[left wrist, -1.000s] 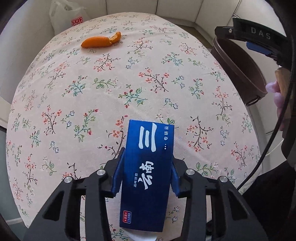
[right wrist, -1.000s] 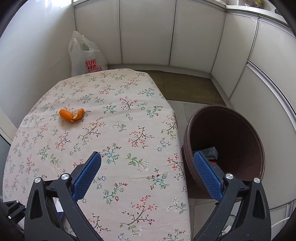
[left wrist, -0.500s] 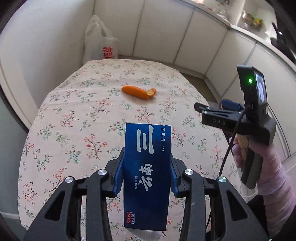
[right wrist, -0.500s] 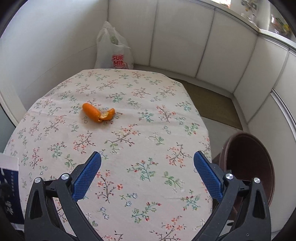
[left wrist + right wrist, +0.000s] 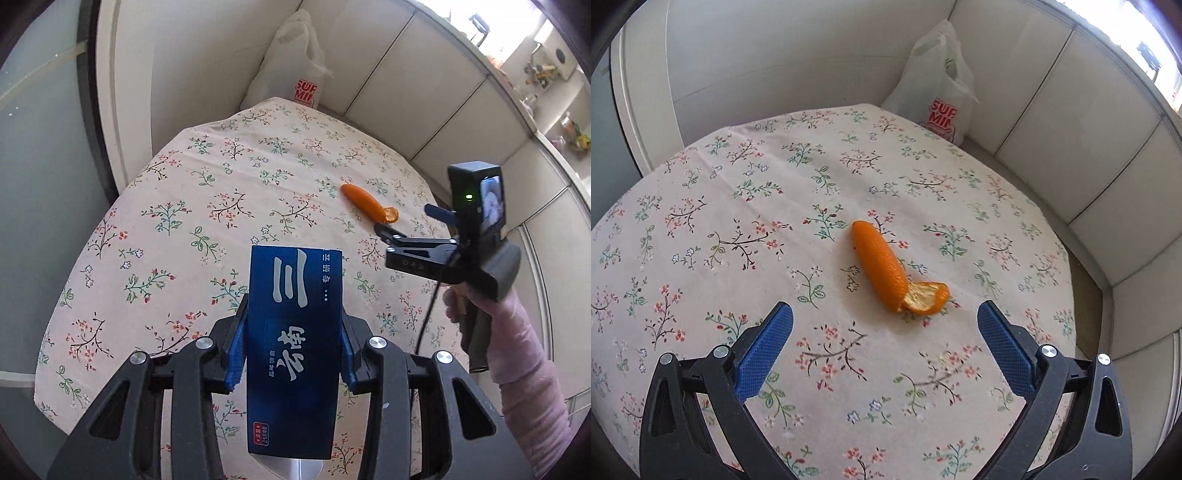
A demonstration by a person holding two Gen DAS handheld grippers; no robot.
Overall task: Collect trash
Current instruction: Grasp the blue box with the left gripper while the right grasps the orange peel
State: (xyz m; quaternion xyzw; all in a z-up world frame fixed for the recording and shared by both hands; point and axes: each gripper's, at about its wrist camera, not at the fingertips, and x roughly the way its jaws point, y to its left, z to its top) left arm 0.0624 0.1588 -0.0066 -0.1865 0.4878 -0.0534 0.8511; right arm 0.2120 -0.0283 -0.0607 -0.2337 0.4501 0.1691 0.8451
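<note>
Blue carton (image 5: pixel 294 343) between left tongs (image 5: pixel 291 350)

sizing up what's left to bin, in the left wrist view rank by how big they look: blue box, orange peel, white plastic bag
1. blue box, largest, though it sits right at the camera in the left gripper, so nearness inflates it.
2. white plastic bag, far behind the table.
3. orange peel, smallest, lying on the floral tablecloth.
</note>
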